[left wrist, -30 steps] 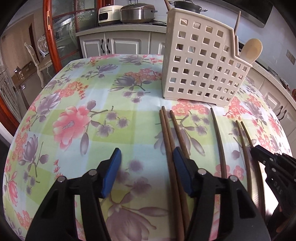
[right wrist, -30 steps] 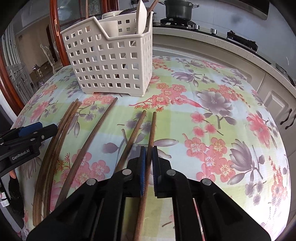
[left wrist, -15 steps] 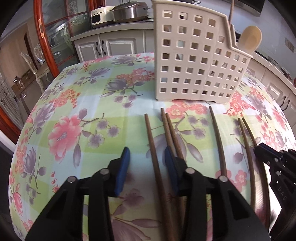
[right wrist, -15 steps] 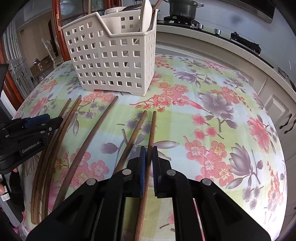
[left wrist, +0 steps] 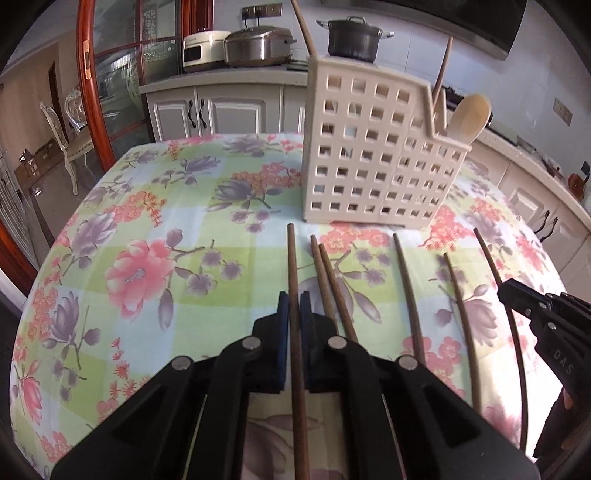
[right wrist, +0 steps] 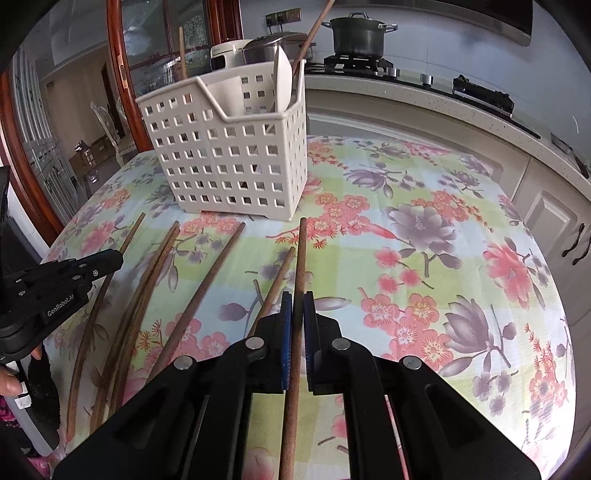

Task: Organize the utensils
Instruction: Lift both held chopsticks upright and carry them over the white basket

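Observation:
A cream slotted utensil basket (left wrist: 369,166) (right wrist: 229,162) stands at the back of the floral tablecloth (left wrist: 147,229), with a wooden spoon (left wrist: 469,116) and a few sticks upright in it. The jaws of my left gripper (left wrist: 294,299) are closing, and the blue pads press on a brown chopstick (left wrist: 292,258) that points at the basket. My right gripper (right wrist: 296,297) is shut on another chopstick (right wrist: 301,251), its tip raised off the cloth. Several more chopsticks (left wrist: 408,288) (right wrist: 210,280) lie side by side between the two grippers.
A kitchen counter with a rice cooker (left wrist: 203,50) and a dark pot (right wrist: 360,33) on the stove runs behind the table. Cabinets (right wrist: 554,229) line the right side. A chair (left wrist: 70,147) stands beyond the red glass door. A person's fingertip (right wrist: 7,380) shows at the left edge.
My left gripper slid right, took one chopstick between its pads and shut on it. Both grippers rose a little, each with its chopstick; the right one stayed shut throughout.

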{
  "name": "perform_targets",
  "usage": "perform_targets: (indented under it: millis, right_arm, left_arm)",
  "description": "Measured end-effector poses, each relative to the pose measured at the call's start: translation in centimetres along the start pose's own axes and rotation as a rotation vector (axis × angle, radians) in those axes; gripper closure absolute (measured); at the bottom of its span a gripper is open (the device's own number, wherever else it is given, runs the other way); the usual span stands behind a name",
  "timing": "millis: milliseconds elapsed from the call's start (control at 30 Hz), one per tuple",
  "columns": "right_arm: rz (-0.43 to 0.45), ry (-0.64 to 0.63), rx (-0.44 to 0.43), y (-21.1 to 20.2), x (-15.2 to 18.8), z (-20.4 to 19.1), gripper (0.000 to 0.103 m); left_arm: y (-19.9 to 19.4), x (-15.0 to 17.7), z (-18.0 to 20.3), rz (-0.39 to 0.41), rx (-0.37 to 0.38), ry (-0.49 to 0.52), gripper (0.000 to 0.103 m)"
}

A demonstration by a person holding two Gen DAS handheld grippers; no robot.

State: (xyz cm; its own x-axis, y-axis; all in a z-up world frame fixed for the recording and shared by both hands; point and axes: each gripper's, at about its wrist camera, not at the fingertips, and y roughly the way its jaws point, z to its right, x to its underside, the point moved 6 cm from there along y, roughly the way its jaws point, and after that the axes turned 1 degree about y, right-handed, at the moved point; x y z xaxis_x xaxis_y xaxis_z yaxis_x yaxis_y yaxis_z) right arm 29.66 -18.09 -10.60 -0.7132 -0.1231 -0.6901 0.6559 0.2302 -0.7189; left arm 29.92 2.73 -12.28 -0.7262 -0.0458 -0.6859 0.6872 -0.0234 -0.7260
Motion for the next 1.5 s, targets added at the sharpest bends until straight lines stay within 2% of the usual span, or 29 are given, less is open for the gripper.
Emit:
perform_targets:
  millis: [267, 433, 633, 1033, 1500]
  right_arm:
    - [0.116, -0.016, -0.034, -5.0, -1.7, -0.9, 0.097]
    - [0.168, -0.03, -0.046, -7.7, -1.8, -1.4, 0.097]
    - [0.224, -0.051, -0.048, -10.7, -1.6, -1.9, 0.097]
    - [0.344, -0.112, -0.056, -15.2, -0.5, -3.4, 0.097]
    - [0.394, -0.108, -0.066, -16.8, -0.5, -3.5, 0.097]
  left_arm:
    - [-7.0, -1.5, -0.2, 0.15, 0.034, -0.018, 0.097]
    - [-11.0, -1.7, 0.4, 0.258, 0.025, 0.014, 0.097]
    - [-14.0, -0.9, 1.1, 0.329, 0.01, 0.037, 0.097]
    - [-16.7, 0.2, 1.1, 0.403, 0.003, 0.04, 0.097]
    - [-18.6, 0.1, 1.4, 0.479, -0.024, 0.046, 0.097]
